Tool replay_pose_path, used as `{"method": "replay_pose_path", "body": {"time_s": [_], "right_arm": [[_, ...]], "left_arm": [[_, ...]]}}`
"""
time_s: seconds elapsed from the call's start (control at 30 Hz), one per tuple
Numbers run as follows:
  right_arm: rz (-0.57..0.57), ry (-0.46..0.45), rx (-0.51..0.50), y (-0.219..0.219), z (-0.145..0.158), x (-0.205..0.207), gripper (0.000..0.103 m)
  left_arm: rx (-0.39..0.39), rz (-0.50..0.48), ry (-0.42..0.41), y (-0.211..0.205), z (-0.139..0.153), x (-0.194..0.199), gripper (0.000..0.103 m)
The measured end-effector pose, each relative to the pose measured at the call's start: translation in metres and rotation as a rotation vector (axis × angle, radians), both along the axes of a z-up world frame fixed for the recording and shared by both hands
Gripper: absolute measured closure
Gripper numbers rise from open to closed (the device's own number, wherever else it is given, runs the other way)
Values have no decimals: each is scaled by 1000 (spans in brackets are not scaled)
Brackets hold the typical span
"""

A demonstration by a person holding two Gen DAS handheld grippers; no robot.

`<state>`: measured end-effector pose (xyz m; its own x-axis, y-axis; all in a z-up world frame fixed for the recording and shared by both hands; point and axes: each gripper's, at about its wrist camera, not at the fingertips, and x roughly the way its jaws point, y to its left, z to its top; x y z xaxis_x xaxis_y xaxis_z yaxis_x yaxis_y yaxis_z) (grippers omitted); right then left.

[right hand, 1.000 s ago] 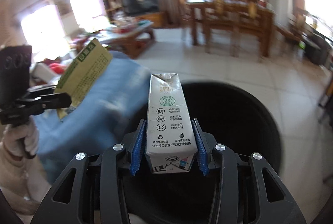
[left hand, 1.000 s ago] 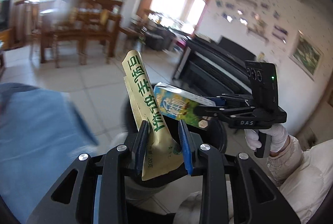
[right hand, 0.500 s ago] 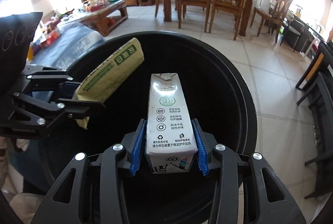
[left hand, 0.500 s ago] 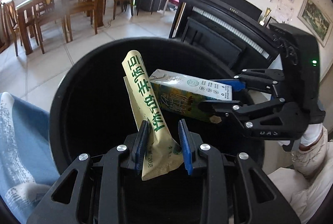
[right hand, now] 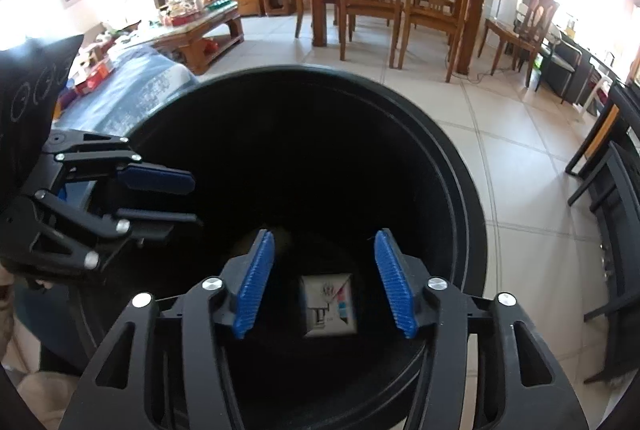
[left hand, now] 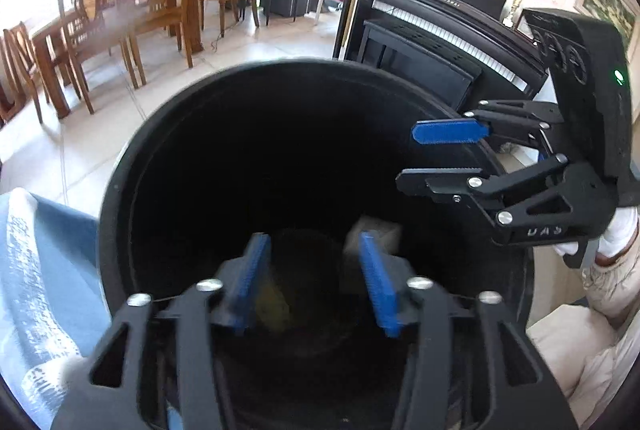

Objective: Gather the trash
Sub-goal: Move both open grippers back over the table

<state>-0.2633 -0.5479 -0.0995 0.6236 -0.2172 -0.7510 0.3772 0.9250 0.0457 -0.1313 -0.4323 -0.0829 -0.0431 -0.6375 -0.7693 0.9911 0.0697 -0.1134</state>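
Black plastic fills both views: the bin [left hand: 120, 166] stands on the tiled floor [right hand: 500, 134] with both grippers held over its open mouth. The left gripper [left hand: 316, 280] is spread wide with nothing between its blue pads, and so is the right gripper [right hand: 324, 282]. Down inside the bin, the milk carton [right hand: 329, 306] shows end-on directly below the right gripper, blurred, so whether it is dropping or already at rest I cannot tell. A yellowish wrapper [left hand: 274, 304] shows dimly low in the bin beneath the left gripper. Both pieces are therefore in the bin, and this drop looks done. Whether more trash waits elsewhere cannot be told from these views; if so, the job left is to fetch it.
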Motion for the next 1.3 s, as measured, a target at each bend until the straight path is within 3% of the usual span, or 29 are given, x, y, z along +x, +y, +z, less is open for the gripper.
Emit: {"method": "replay_pose_path", "body": {"time_s": [0.03,0.07,0.17,0.37,0.43,0.67,0.97,1.3], "right_arm": [[3,-15,-3,1,4,-1,38],[3,-26,-8,2,8,-3,38],[11,-59,-12,7,17,-7,37],[27,-161,-4,22,42,-8,22],[44,-198,17,29,50,-5,17],[178,-269,126,64,76,31,17],[414,-222,114,153,98,113,17],[580,-201,132,242,89,195,17]], "left_arm": [[-11,9,-23,4,4,-1,24],[-23,17,-39,7,7,-3,17],[-58,33,-38,21,18,-3,17],[-126,108,-50,60,40,6,5],[-144,138,-55,72,45,9,5],[-188,276,-88,135,63,31,5],[-222,479,-94,220,73,81,5],[-243,701,-97,324,76,143,5]]}}
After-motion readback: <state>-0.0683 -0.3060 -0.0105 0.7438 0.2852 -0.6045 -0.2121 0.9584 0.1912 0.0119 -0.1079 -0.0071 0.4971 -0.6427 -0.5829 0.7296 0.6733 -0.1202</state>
